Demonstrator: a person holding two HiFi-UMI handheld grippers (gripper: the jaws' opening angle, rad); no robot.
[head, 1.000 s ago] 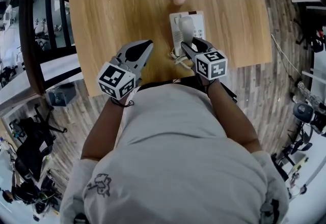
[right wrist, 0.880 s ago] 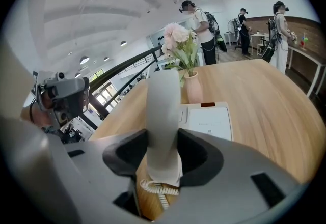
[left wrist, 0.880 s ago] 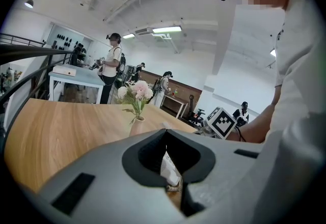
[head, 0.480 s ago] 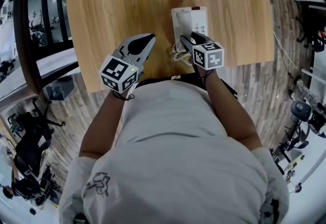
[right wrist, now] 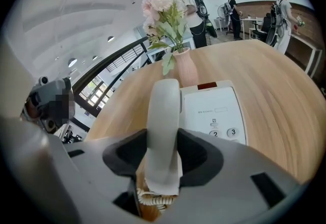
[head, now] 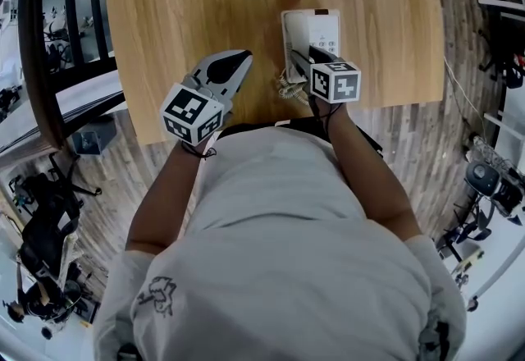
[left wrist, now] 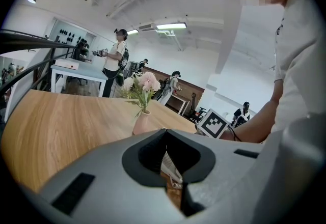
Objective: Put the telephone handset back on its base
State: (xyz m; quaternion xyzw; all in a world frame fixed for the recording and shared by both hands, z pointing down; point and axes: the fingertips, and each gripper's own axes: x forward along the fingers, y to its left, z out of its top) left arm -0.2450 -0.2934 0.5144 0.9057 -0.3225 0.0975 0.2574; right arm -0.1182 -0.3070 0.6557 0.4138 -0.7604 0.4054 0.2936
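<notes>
Both pads of my right gripper [right wrist: 163, 164] pinch the handset [right wrist: 164, 111] near its cord end. I judge it light, rigid, slick plastic, best squeezed across this narrow width. It lies over the left side of the base [right wrist: 216, 111], with the springy cord [right wrist: 152, 198] at six o'clock and the vase [right wrist: 186, 67] at twelve. My left gripper [left wrist: 170, 167] has its jaws pressed together, empty.

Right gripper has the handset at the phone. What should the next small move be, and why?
Probably ease the right gripper straight down a little, without opening it. Its pads clamp the handset, which lies lined up along the left side of the base, but the pictures do not show whether it is seated in the cradle yet, so letting go now seems too soon.
</notes>
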